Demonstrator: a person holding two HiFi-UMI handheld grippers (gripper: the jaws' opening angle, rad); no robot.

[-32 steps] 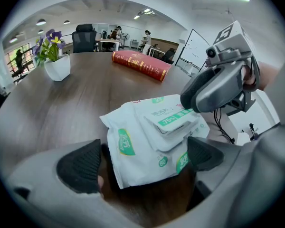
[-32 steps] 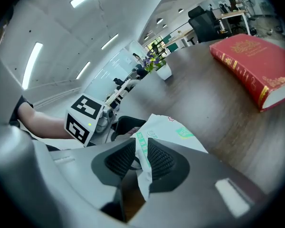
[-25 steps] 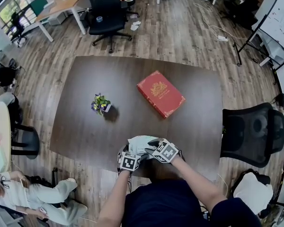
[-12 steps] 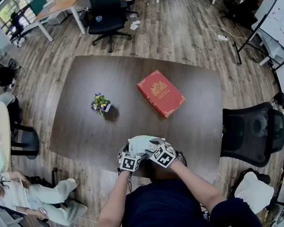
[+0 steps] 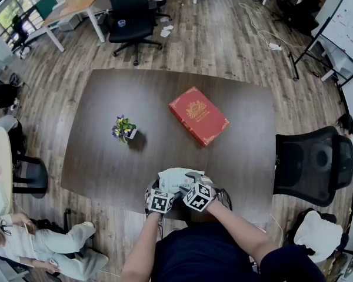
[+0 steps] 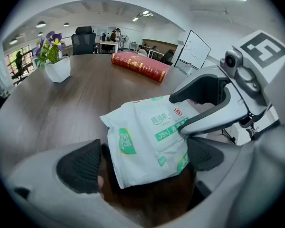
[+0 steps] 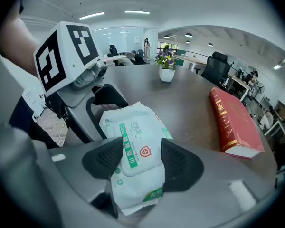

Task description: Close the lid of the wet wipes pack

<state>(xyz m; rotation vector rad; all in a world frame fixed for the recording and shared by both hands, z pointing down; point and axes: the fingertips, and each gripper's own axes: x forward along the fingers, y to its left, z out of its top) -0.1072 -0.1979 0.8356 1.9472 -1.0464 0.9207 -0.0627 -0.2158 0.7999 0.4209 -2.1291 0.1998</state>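
Soft white-and-green wet wipes pack (image 6: 142, 148) lid-up, lengthwise along dark wooden desk's (image 6: 76, 103) near edge.
Straddled by open left tongs (image 6: 141, 158), unpinched; right tongs (image 7: 142, 160) half-open, just widening, finger (image 6: 213, 122) on lid (image 7: 137, 151); red hardcover book (image 5: 199, 116) beyond.

White wet wipes pack (image 7: 135, 151) with green labels and a red shield mark, at six o'clock on the dark brown wood-grain bench (image 5: 135, 98). Red book (image 5: 199, 116), gold ornament, near the middle. Purple-yellow flowers (image 5: 122, 124) in a white pot (image 6: 58, 68), at nine o'clock.

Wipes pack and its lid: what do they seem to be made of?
Wipes pack: soft plastic film, faintly glossy; it creases and bulges. Lid: likely stiffer moulded plastic, smooth; it lies flat with a raised rounded rim.
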